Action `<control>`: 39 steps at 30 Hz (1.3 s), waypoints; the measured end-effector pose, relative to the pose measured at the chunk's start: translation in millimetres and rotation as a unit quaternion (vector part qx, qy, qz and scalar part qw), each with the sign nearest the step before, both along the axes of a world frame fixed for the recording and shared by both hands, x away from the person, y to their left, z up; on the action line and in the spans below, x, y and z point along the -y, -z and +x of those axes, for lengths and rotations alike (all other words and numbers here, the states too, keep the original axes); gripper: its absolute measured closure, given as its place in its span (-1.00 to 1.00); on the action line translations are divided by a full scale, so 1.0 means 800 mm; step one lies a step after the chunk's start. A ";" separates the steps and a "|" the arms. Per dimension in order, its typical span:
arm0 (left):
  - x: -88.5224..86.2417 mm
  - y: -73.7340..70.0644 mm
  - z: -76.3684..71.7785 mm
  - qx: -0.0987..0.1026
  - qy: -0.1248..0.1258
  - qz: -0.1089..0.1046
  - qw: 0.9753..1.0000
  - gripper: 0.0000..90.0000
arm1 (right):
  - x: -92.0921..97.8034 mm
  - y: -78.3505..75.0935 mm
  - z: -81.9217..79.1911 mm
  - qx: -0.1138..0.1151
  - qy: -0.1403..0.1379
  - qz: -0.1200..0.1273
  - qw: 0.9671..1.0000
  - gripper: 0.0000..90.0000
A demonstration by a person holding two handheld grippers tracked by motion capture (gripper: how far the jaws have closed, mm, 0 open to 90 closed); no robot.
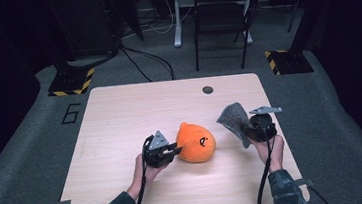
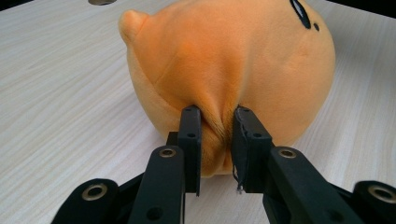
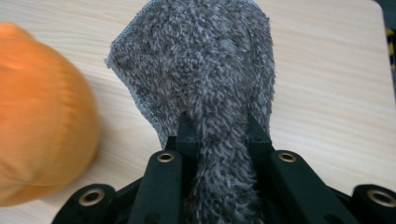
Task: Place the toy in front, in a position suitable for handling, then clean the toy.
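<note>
Right now my left gripper [image 2: 216, 140] has its jaws clamped on a fold of the orange plush toy [image 1: 196, 142], which sits near the middle of the wooden table [image 1: 120, 118], at about three o'clock from that gripper. My right gripper [image 3: 217, 140] has its jaws pinched shut on a grey fluffy cloth [image 3: 205, 70], held off the table at three o'clock from the toy. Both look light and soft; the plush bunches, so I judge a deep pinch of fabric holds best.
</note>
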State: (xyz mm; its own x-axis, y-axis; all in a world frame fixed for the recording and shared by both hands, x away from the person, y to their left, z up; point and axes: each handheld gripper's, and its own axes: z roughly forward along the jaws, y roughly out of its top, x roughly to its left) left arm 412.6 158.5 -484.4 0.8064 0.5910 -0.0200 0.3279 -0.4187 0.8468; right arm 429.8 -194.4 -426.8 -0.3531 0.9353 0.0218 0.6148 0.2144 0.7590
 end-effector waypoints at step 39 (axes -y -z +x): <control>0.011 -0.012 -0.010 0.014 -0.002 -0.015 1.000 0.68 | -0.114 -0.036 -0.017 0.029 -0.136 0.009 0.990 0.63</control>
State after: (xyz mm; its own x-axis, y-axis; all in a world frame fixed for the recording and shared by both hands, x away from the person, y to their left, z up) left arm 404.4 149.4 -474.9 0.8040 0.5945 -0.0159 0.3064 -0.3912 0.8678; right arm 416.3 -103.5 -398.3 -0.5926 0.8054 0.0099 0.4916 0.3519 0.7965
